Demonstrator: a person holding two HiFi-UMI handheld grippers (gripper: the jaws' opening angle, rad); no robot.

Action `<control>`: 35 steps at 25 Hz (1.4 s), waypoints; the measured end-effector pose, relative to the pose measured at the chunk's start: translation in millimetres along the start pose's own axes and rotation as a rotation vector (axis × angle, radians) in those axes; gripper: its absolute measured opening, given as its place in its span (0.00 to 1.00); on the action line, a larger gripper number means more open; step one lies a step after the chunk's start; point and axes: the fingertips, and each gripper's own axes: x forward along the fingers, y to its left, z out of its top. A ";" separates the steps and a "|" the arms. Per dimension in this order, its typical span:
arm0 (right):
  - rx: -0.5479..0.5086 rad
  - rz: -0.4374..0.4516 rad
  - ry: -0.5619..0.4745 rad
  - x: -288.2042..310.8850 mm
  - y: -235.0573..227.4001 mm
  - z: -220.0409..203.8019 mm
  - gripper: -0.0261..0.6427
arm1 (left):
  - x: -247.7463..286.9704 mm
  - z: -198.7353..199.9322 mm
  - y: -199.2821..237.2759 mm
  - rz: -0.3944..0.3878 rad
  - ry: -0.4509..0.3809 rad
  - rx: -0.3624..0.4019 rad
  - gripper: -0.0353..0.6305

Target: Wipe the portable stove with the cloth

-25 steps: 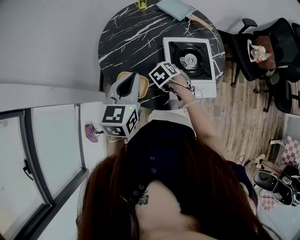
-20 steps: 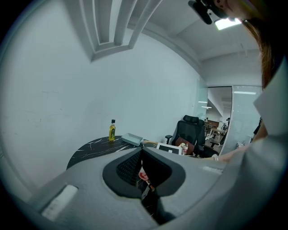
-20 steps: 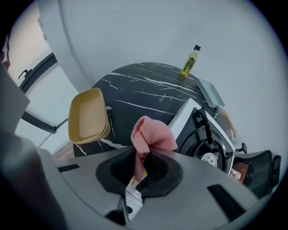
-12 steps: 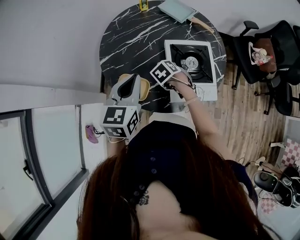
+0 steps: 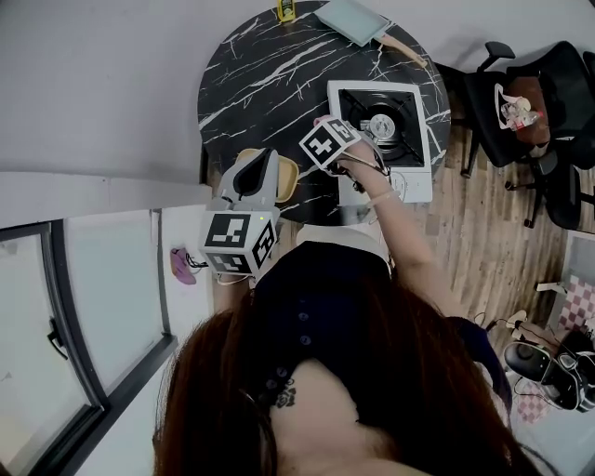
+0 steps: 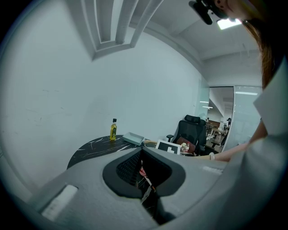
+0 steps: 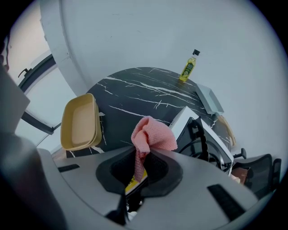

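Two grippers are in my hands. The right gripper (image 7: 140,165) has its jaws closed tight on one pink cloth (image 7: 153,134), which bunches up out of the jaws just short of the near left corner of the portable stove (image 5: 379,124), not visibly touching it. The left gripper (image 6: 142,155) has its jaws pressed together with nothing between them, and I hold it well back from the stove, over the table edge nearest me.

One stove, white with a black burner grate, sits on the round black marble table (image 5: 270,74). One yellow tray (image 7: 80,121) lies left of the stove, near me; from the head view the left gripper covers most of it. One small bottle of yellow liquid (image 7: 188,66) stands upright beyond the stove at the far rim, and one grey tray (image 5: 349,17) lies beyond the stove too, just right of the bottle. Right of the stove, off the table, stands one dark office chair (image 5: 507,98) I can be sure of.
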 end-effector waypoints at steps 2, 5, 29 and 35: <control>0.003 -0.006 -0.011 0.4 -2.3 1.6 0.09 | 1.2 -1.0 0.5 0.000 0.002 -0.002 0.07; -0.006 -0.030 -0.023 1.8 -5.1 4.3 0.09 | 2.6 -1.4 2.4 0.003 0.005 -0.006 0.07; 0.032 -0.075 -0.128 9.5 -40.5 32.8 0.09 | 21.0 -1.2 0.2 0.004 0.043 0.002 0.07; 0.052 -0.060 -0.140 11.2 -46.2 38.4 0.09 | 25.3 -1.1 -3.8 0.000 0.056 0.007 0.07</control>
